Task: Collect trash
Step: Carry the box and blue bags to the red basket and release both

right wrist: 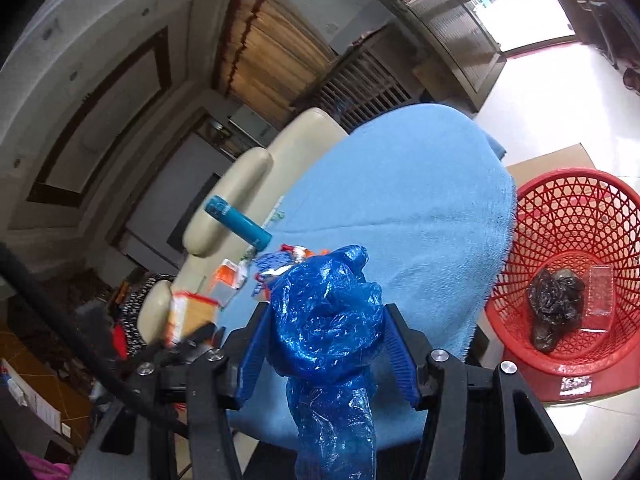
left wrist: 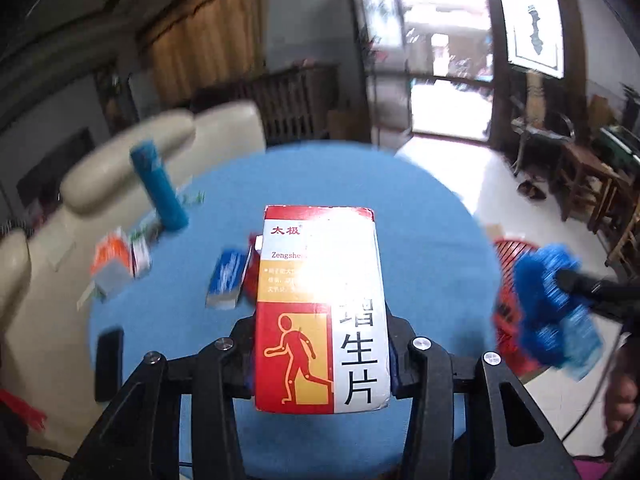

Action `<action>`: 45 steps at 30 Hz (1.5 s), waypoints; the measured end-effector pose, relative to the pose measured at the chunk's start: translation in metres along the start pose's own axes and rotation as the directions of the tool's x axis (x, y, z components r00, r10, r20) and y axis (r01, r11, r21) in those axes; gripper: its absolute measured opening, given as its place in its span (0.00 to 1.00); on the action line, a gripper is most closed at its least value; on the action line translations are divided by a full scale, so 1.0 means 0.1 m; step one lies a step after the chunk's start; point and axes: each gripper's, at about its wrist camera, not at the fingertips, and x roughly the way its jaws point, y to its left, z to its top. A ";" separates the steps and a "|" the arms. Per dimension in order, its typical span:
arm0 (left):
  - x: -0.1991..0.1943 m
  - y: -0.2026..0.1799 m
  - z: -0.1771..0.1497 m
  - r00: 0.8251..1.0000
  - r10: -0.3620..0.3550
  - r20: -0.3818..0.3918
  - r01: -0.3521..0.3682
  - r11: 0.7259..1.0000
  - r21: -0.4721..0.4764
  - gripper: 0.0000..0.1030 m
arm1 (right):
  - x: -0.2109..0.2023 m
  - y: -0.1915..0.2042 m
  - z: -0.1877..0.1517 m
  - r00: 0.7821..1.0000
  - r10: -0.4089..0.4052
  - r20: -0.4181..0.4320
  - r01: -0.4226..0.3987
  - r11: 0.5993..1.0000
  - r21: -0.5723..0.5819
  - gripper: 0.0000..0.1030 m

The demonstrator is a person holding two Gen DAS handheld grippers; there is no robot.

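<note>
The left gripper [left wrist: 322, 344] has its fingers clamped on a red-and-white box [left wrist: 320, 304], held above the blue counter [left wrist: 420, 240]. The right gripper [right wrist: 326, 330] has its fingers clamped on a crumpled blue plastic bag [right wrist: 324, 320], near the red basket [right wrist: 576, 216] on the floor beside the counter.

Small packets [left wrist: 120, 264] far left on table [left wrist: 420, 220]: blurred, print unreadable. Box [left wrist: 322, 312] label washed out by glare mid-face. Blue bag [right wrist: 328, 320] tail cut off at near edge. Basket [right wrist: 624, 240] clipped at right edge.
</note>
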 end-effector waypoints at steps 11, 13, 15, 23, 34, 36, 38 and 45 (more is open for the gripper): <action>-0.90 -0.45 0.61 0.959 -0.081 0.272 0.059 0.994 0.086 0.46 | -0.41 0.20 0.06 0.989 -0.016 0.145 0.036 0.991 -0.131 0.57; -0.85 -0.52 0.55 0.963 -0.100 0.251 0.076 0.991 0.106 0.46 | -0.45 0.19 0.08 0.988 -0.030 0.155 0.051 0.990 -0.130 0.57; -0.74 -0.51 0.50 0.967 -0.111 0.229 0.086 0.990 0.113 0.46 | -0.46 0.15 0.11 0.987 -0.035 0.157 0.053 0.992 -0.115 0.57; -0.64 -0.32 0.43 0.976 -0.065 0.209 0.059 0.998 0.038 0.46 | -0.40 0.12 0.15 0.990 -0.043 0.137 0.056 0.994 -0.096 0.57; -0.80 -0.25 0.30 0.971 -0.042 0.237 0.041 0.999 0.011 0.46 | -0.19 0.40 0.02 0.996 -0.031 0.078 0.042 0.988 -0.151 0.57; -0.84 -0.22 0.27 0.969 -0.029 0.247 0.028 1.000 0.010 0.46 | -0.16 0.42 0.00 0.997 -0.024 0.069 0.033 0.989 -0.144 0.57; -0.87 -0.20 0.24 0.968 -0.020 0.251 0.019 1.000 0.008 0.46 | -0.13 0.44 -0.02 0.998 -0.018 0.061 0.026 0.989 -0.144 0.57; -0.91 -0.18 0.23 0.964 -0.006 0.266 0.004 1.000 0.007 0.46 | -0.09 0.51 -0.06 0.998 -0.012 0.054 0.020 0.986 -0.163 0.57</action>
